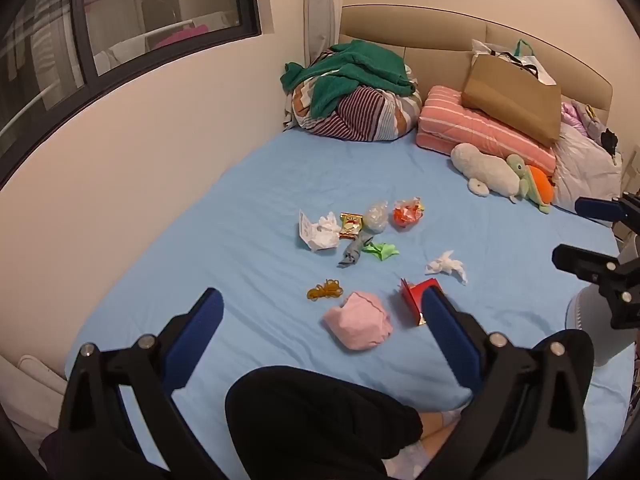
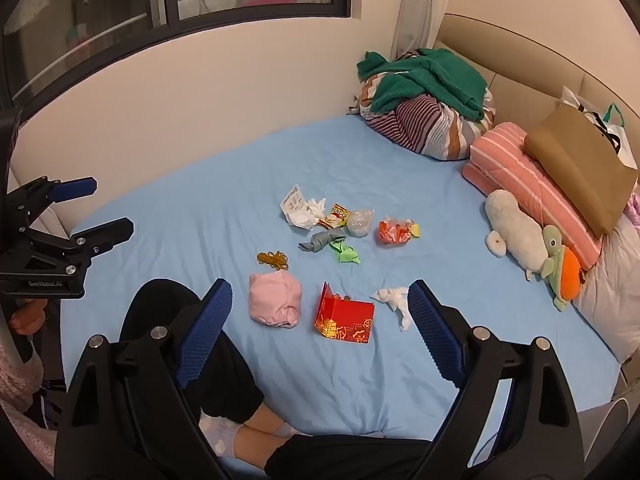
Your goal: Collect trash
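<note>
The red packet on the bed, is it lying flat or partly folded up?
Partly folded up. The red packet lies on the blue sheet with its left flap standing upright.

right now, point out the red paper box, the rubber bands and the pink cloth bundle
red paper box (image 2: 348, 314): right wrist view, on its red top face
rubber bands (image 2: 273, 260): right wrist view, middle of the tangle
pink cloth bundle (image 1: 357, 325): left wrist view, middle of its top

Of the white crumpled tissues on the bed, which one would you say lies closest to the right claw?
The lone tissue beside the red packet, just ahead of the right claw. The other tissue sits farther off, against a printed slip in the main pile.
</note>
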Tool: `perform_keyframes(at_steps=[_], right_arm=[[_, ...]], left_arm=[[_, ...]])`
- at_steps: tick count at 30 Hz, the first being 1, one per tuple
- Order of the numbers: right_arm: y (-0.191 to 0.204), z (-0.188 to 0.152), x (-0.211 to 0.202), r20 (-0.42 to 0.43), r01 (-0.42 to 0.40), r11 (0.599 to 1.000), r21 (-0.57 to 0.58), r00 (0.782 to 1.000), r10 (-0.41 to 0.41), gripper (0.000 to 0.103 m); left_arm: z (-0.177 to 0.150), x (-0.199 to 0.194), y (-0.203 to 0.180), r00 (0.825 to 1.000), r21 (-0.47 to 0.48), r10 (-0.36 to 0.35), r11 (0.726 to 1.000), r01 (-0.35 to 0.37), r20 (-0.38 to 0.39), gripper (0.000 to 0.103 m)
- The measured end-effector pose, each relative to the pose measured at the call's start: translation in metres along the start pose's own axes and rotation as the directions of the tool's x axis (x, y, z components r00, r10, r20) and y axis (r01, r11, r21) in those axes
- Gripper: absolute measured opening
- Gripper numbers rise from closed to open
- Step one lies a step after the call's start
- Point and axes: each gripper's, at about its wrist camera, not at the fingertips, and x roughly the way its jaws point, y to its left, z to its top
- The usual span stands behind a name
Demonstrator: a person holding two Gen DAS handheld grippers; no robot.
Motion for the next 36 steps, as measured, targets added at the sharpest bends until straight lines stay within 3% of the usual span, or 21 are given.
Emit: perform_keyframes(at_steps=[36], right_arm=[[-0.002, -0.002, -0.004, 0.004, -0.006, 1.0, -0.014, 1.0, 0.006, 0.086]], left_arm=[[0.001, -0.001, -0.002, 1.0, -0.005, -0.007, 1.0, 0.007, -0.006, 0.099]])
